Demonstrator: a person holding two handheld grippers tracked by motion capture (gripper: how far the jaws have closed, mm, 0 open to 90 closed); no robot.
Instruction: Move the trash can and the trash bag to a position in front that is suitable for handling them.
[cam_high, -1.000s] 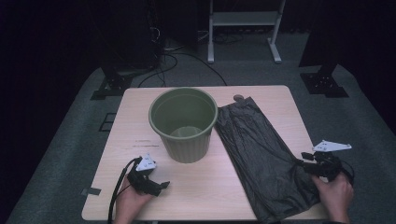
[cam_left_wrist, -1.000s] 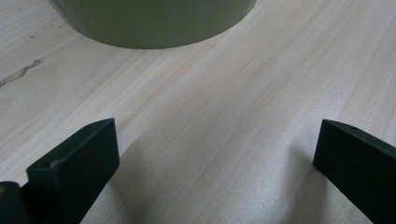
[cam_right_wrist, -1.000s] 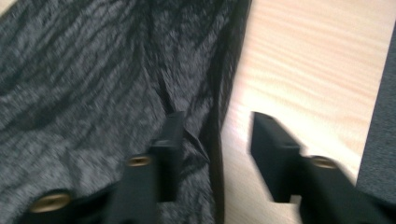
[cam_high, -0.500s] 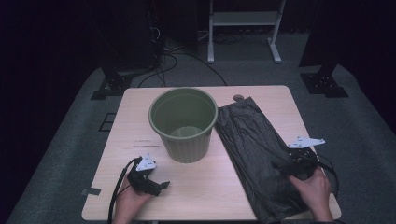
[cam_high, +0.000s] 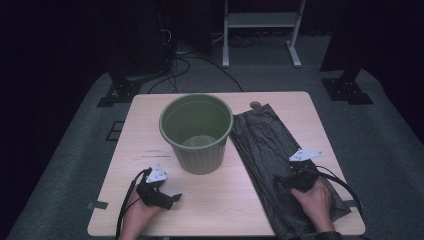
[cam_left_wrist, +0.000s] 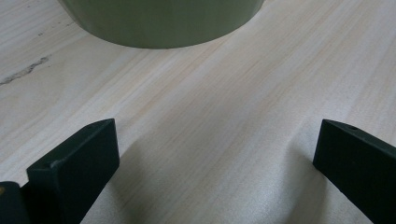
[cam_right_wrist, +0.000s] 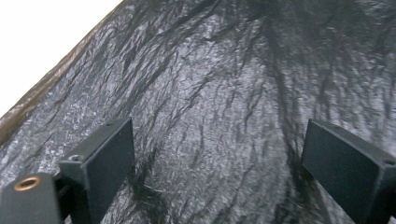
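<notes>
R gripper (cam_high: 289, 181) jaws wide apart over the black bag (cam_high: 270, 145), nothing pinched yet. Thin, limp, slippery film, so pinch a wrinkle near its edge. L gripper (cam_high: 167, 198) also agape.

- We see the bin (cam_high: 196, 132) standing upright near the middle of the table (cam_high: 150, 125).
- Just right of it the bag (cam_high: 270, 145) lies flat on the table, running from the far edge to the near edge.
- Our left gripper (cam_high: 170, 199) rests on the table before the bin.
- Our right gripper (cam_high: 290, 181) sits over the bag's near part.
</notes>
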